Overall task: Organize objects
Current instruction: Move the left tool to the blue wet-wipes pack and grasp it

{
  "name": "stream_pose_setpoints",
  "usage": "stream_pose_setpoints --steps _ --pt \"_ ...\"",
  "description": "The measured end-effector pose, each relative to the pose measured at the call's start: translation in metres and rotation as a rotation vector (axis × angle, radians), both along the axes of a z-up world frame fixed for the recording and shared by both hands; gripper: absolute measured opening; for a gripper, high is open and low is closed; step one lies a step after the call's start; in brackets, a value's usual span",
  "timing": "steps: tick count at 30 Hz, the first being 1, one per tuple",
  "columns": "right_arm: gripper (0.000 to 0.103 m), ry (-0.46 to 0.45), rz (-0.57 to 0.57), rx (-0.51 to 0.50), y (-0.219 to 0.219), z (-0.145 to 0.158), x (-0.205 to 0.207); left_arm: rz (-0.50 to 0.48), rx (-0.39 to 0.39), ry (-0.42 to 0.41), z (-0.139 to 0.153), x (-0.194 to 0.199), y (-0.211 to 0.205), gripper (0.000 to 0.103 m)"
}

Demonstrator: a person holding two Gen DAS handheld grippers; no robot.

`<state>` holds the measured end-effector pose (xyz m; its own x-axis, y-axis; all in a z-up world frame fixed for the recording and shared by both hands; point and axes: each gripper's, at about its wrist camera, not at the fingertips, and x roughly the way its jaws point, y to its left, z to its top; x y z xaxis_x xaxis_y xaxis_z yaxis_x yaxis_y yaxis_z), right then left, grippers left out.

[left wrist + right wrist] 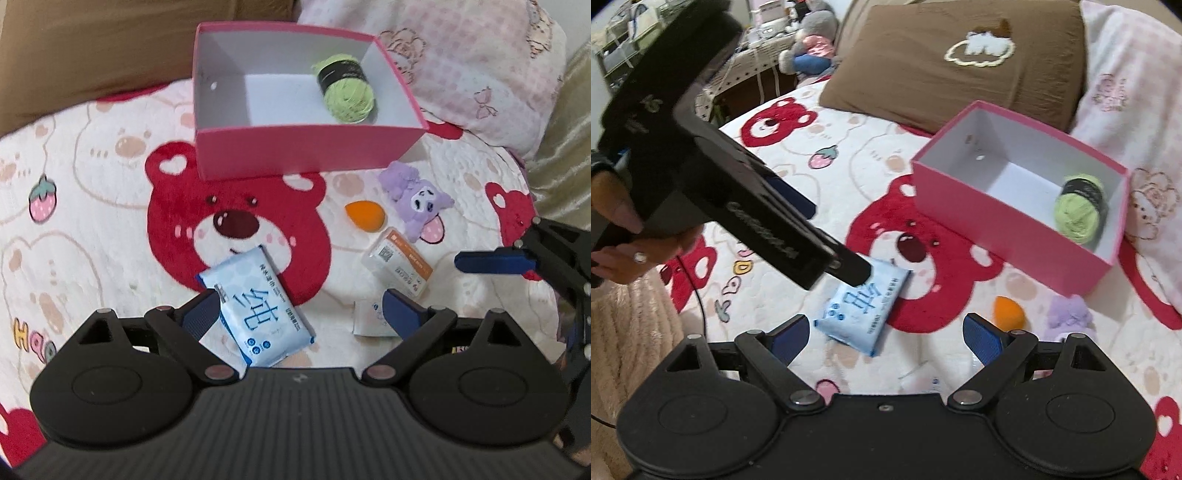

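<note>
Hovering spread over the bed point(92, 206), left tongs point(301, 314) straddle the tissue pack point(255, 314); right tongs point(886, 338) gape empty.

The right gripper point(886, 334) is hovering with its blue pads spread wide over the bear-print bedspread point(849, 155); a blue wipes pack point(862, 306) is lying just ahead between them, untouched. The left gripper point(855, 271) is reaching over that pack's far end; a pink box point(1008, 236) is holding green yarn point(1075, 216); an orange sponge point(1008, 312) is lying near it.
</note>
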<state>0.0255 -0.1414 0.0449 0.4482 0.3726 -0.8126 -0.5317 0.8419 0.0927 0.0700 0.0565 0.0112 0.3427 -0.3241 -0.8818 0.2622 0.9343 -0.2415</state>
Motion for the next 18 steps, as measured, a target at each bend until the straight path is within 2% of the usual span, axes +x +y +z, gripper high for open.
stream_pose_setpoints --steps 5,9,13,18 --pt "0.092 -0.043 0.085 0.08 0.015 -0.011 -0.006 0.037 -0.023 0.018 -0.019 0.003 0.012 0.095" --pt "0.092 -0.062 0.127 0.103 0.028 -0.02 -0.006 0.058 -0.032 0.026 -0.036 0.004 0.019 0.095" --pt "0.092 -0.045 0.146 0.096 0.038 -0.04 0.001 0.067 0.008 0.008 -0.057 0.003 0.025 0.093" --pt "0.092 0.007 0.131 0.094 0.047 -0.067 0.012 0.083 0.02 0.046 -0.08 0.004 0.033 0.092"
